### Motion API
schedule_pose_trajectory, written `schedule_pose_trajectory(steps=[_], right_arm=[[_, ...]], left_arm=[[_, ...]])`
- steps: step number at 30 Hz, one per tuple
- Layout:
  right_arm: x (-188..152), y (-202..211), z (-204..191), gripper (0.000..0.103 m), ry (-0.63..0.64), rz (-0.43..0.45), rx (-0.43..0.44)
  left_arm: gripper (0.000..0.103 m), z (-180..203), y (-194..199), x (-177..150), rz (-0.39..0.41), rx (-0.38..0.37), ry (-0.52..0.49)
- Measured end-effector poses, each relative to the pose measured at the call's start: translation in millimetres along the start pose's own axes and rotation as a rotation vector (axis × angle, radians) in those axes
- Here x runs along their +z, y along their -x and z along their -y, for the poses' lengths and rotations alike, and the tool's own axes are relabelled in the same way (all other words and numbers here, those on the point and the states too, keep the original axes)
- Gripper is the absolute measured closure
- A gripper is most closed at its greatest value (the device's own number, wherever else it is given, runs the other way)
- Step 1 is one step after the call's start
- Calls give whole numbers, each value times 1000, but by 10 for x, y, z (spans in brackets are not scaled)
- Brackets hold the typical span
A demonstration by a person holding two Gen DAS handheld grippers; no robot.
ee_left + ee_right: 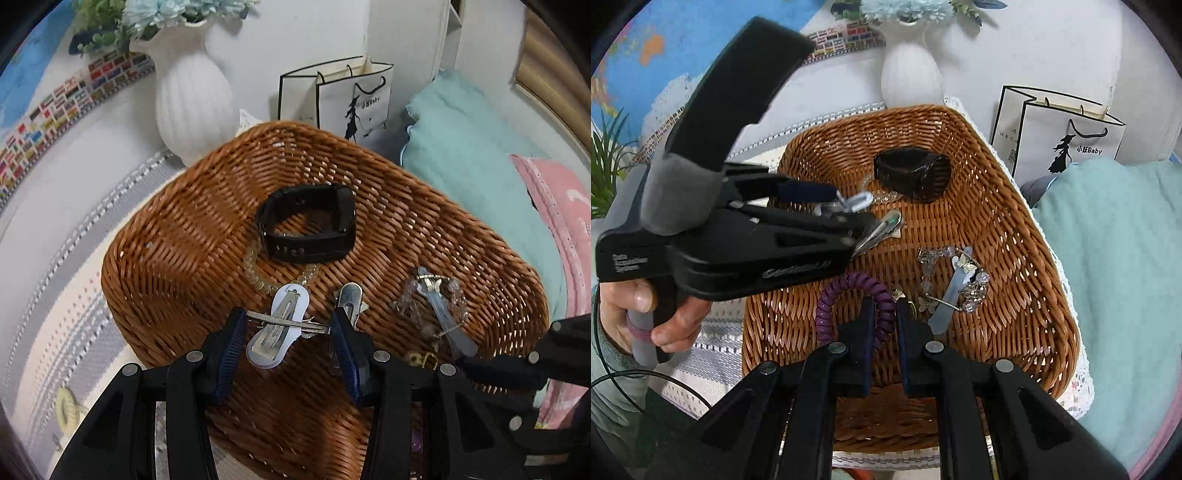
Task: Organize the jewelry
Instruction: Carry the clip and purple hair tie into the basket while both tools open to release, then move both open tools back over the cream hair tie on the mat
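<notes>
Basket: a brown wicker basket sits on a striped cloth and serves as the collecting place for the jewelry; both grippers reach in over its near rim
Left gripper: the left gripper is about half open, its blue pads pressing the two ends of a slim silver hair clip, which spans the gap between them
Clip direction: its long axis runs left to right across the gap, roughly level, above a white-backed snap clip; whether the two clips touch is unclear
Likely reason: gripped by its ends, the clip can probably be set down flat among the other pieces
Right gripper: the right gripper is nearly closed on a purple coil hair tie, pinching one side of the loop
Coil direction: the loop arches up and to the left of the jaws, over the basket floor
Already in basket: a black watch, a pale bead bracelet and a crystal bracelet
</notes>
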State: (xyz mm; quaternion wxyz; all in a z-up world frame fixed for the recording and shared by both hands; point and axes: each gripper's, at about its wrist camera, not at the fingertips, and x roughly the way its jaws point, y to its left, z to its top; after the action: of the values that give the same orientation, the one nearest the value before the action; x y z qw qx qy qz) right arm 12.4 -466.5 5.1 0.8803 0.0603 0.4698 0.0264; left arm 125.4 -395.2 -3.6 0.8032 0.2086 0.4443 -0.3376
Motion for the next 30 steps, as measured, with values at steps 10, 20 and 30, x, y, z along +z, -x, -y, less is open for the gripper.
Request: schedule_pose_trajectory(steps=[10, 20, 30], right_arm=[[-31, 13, 156, 87, -78, -6, 78], [-17, 513, 166, 71, -124, 156, 122], [-133, 1181, -174, 26, -95, 388, 55]], left_arm=[[55, -47, 70, -24, 0, -88, 20], [42, -177, 637, -135, 136, -154, 59], [42, -528, 1400, -507, 287, -127, 151]])
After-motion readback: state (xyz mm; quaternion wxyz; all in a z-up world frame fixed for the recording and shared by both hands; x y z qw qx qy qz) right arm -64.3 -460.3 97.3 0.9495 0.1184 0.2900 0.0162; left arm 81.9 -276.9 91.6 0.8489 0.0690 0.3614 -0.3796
